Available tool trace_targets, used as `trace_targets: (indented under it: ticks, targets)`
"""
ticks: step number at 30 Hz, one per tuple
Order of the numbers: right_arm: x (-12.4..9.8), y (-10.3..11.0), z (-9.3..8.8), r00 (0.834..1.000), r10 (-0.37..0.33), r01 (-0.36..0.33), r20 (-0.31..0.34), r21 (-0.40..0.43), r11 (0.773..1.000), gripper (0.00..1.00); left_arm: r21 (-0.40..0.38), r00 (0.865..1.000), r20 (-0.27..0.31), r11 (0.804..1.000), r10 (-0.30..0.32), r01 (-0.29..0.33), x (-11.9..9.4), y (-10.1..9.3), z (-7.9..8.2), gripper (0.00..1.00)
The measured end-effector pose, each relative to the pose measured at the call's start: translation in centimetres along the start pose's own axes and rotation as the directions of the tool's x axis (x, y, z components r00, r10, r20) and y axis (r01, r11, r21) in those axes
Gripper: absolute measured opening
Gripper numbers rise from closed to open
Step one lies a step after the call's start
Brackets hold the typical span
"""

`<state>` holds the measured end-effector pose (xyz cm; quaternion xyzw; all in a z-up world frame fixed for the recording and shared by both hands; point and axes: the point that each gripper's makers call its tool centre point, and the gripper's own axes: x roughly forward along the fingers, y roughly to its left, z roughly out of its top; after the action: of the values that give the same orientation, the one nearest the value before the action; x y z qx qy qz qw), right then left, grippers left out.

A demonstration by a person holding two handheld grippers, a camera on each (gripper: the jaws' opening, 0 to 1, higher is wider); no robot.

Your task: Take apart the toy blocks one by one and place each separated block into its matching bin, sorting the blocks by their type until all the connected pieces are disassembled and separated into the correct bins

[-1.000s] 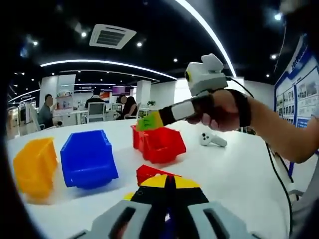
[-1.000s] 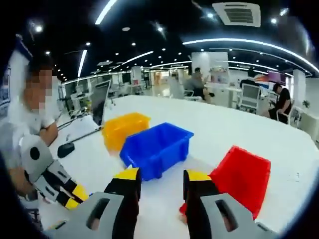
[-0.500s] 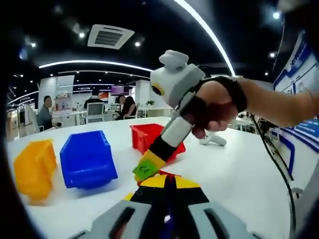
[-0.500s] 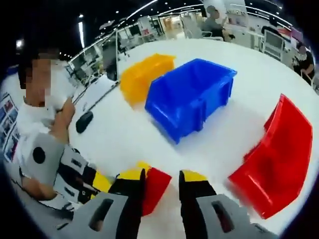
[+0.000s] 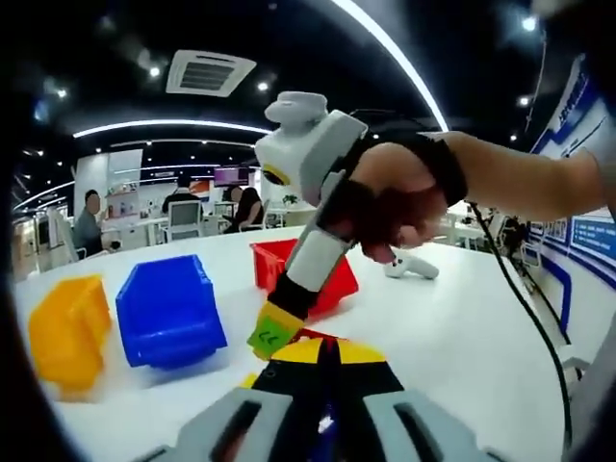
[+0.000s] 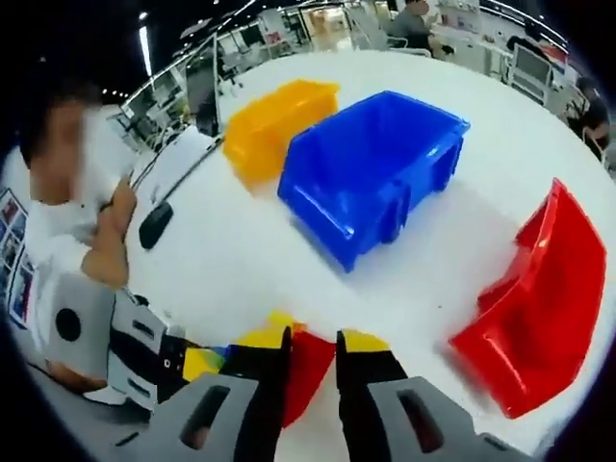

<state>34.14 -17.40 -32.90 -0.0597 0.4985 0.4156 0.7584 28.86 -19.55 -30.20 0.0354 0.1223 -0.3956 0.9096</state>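
My left gripper (image 5: 323, 351) is shut on a cluster of joined toy blocks, and a red block (image 5: 310, 335) pokes out just past its yellow tips. In the right gripper view the same left gripper (image 6: 197, 364) comes in from the lower left. My right gripper (image 5: 272, 332), held by a hand, slants down from above onto that cluster. Its jaws (image 6: 313, 342) stand narrow, pressed on either side of the red block (image 6: 310, 373). The rest of the cluster is hidden behind the jaws.
Three bins stand in a row on the white table: yellow bin (image 6: 279, 125), blue bin (image 6: 371, 168) and red bin (image 6: 534, 308). A white controller (image 5: 412, 268) lies behind the red bin (image 5: 339, 281). A black mouse (image 6: 154, 223) lies near the person at the table's edge.
My right gripper swung down from above the red bin to the blocks in my left gripper, and its jaws narrowed around the red block. The left gripper stayed put.
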Motion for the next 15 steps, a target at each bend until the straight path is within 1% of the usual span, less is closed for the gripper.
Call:
trace_targets:
  ticks: [1,2,3,4,5,6,7,8,9,11,12,13,15]
  targets:
    - [0.0,0.0,0.1,0.999,0.033,-0.034,0.028,0.042,0.999,0.19,0.001,1.000,0.002,1.000,-0.003,0.003,0.1,-0.1,0.0,0.05]
    - [-0.1,-0.1,0.2,0.995,0.066,-0.073,0.069,0.103,0.992,0.19,0.002,1.000,0.004,1.000,-0.007,0.007,0.1,-0.2,0.0,0.04]
    - [-0.3,-0.3,0.2,0.989,0.097,-0.116,0.115,0.180,0.977,0.19,0.001,1.000,0.007,1.000,-0.008,0.008,0.1,-0.2,0.0,0.04]
    - [-0.3,-0.5,0.3,0.981,0.115,-0.152,0.157,0.250,0.956,0.19,-0.001,1.000,0.009,1.000,-0.010,0.010,0.1,-0.2,0.0,0.04]
    - [-0.5,-1.0,-0.1,0.973,0.126,-0.182,0.191,0.314,0.932,0.18,-0.002,1.000,0.010,1.000,-0.011,0.011,0.1,-0.2,0.0,0.04]
    - [-0.6,-1.5,-0.5,0.967,0.136,-0.214,0.213,0.402,0.890,0.17,-0.003,1.000,0.011,1.000,-0.014,0.014,0.1,-0.2,0.0,0.04]
    - [-0.6,-1.8,-0.6,0.959,0.146,-0.243,0.244,0.433,0.868,0.17,-0.003,1.000,0.014,1.000,-0.014,0.014,0.1,-0.2,0.0,0.04]
    - [-0.4,-2.2,-1.8,0.970,0.137,-0.208,0.201,0.393,0.896,0.17,-0.007,1.000,0.015,1.000,-0.014,0.014,0.1,-0.2,0.0,0.04]
    - [-0.3,-2.2,-2.2,0.971,0.130,-0.200,0.201,0.386,0.901,0.17,-0.006,1.000,0.015,1.000,-0.014,0.014,0.1,-0.2,0.0,0.04]
    - [-0.5,-2.1,-2.4,0.968,0.141,-0.213,0.207,0.382,0.899,0.17,-0.004,1.000,0.015,1.000,-0.017,0.017,0.1,-0.2,0.0,0.04]
    - [-0.9,-2.1,-1.9,0.961,0.139,-0.224,0.238,0.379,0.898,0.17,-0.005,1.000,0.015,1.000,-0.018,0.018,0.1,-0.2,0.0,0.04]
    - [-1.2,-2.1,-1.5,0.956,0.135,-0.226,0.260,0.366,0.903,0.17,-0.006,1.000,0.015,1.000,-0.020,0.020,0.0,-0.2,0.0,0.04]
    - [-2.4,-1.8,-0.4,0.939,0.125,-0.230,0.322,0.313,0.921,0.17,-0.005,1.000,0.013,1.000,-0.019,0.019,0.0,-0.2,0.0,0.04]
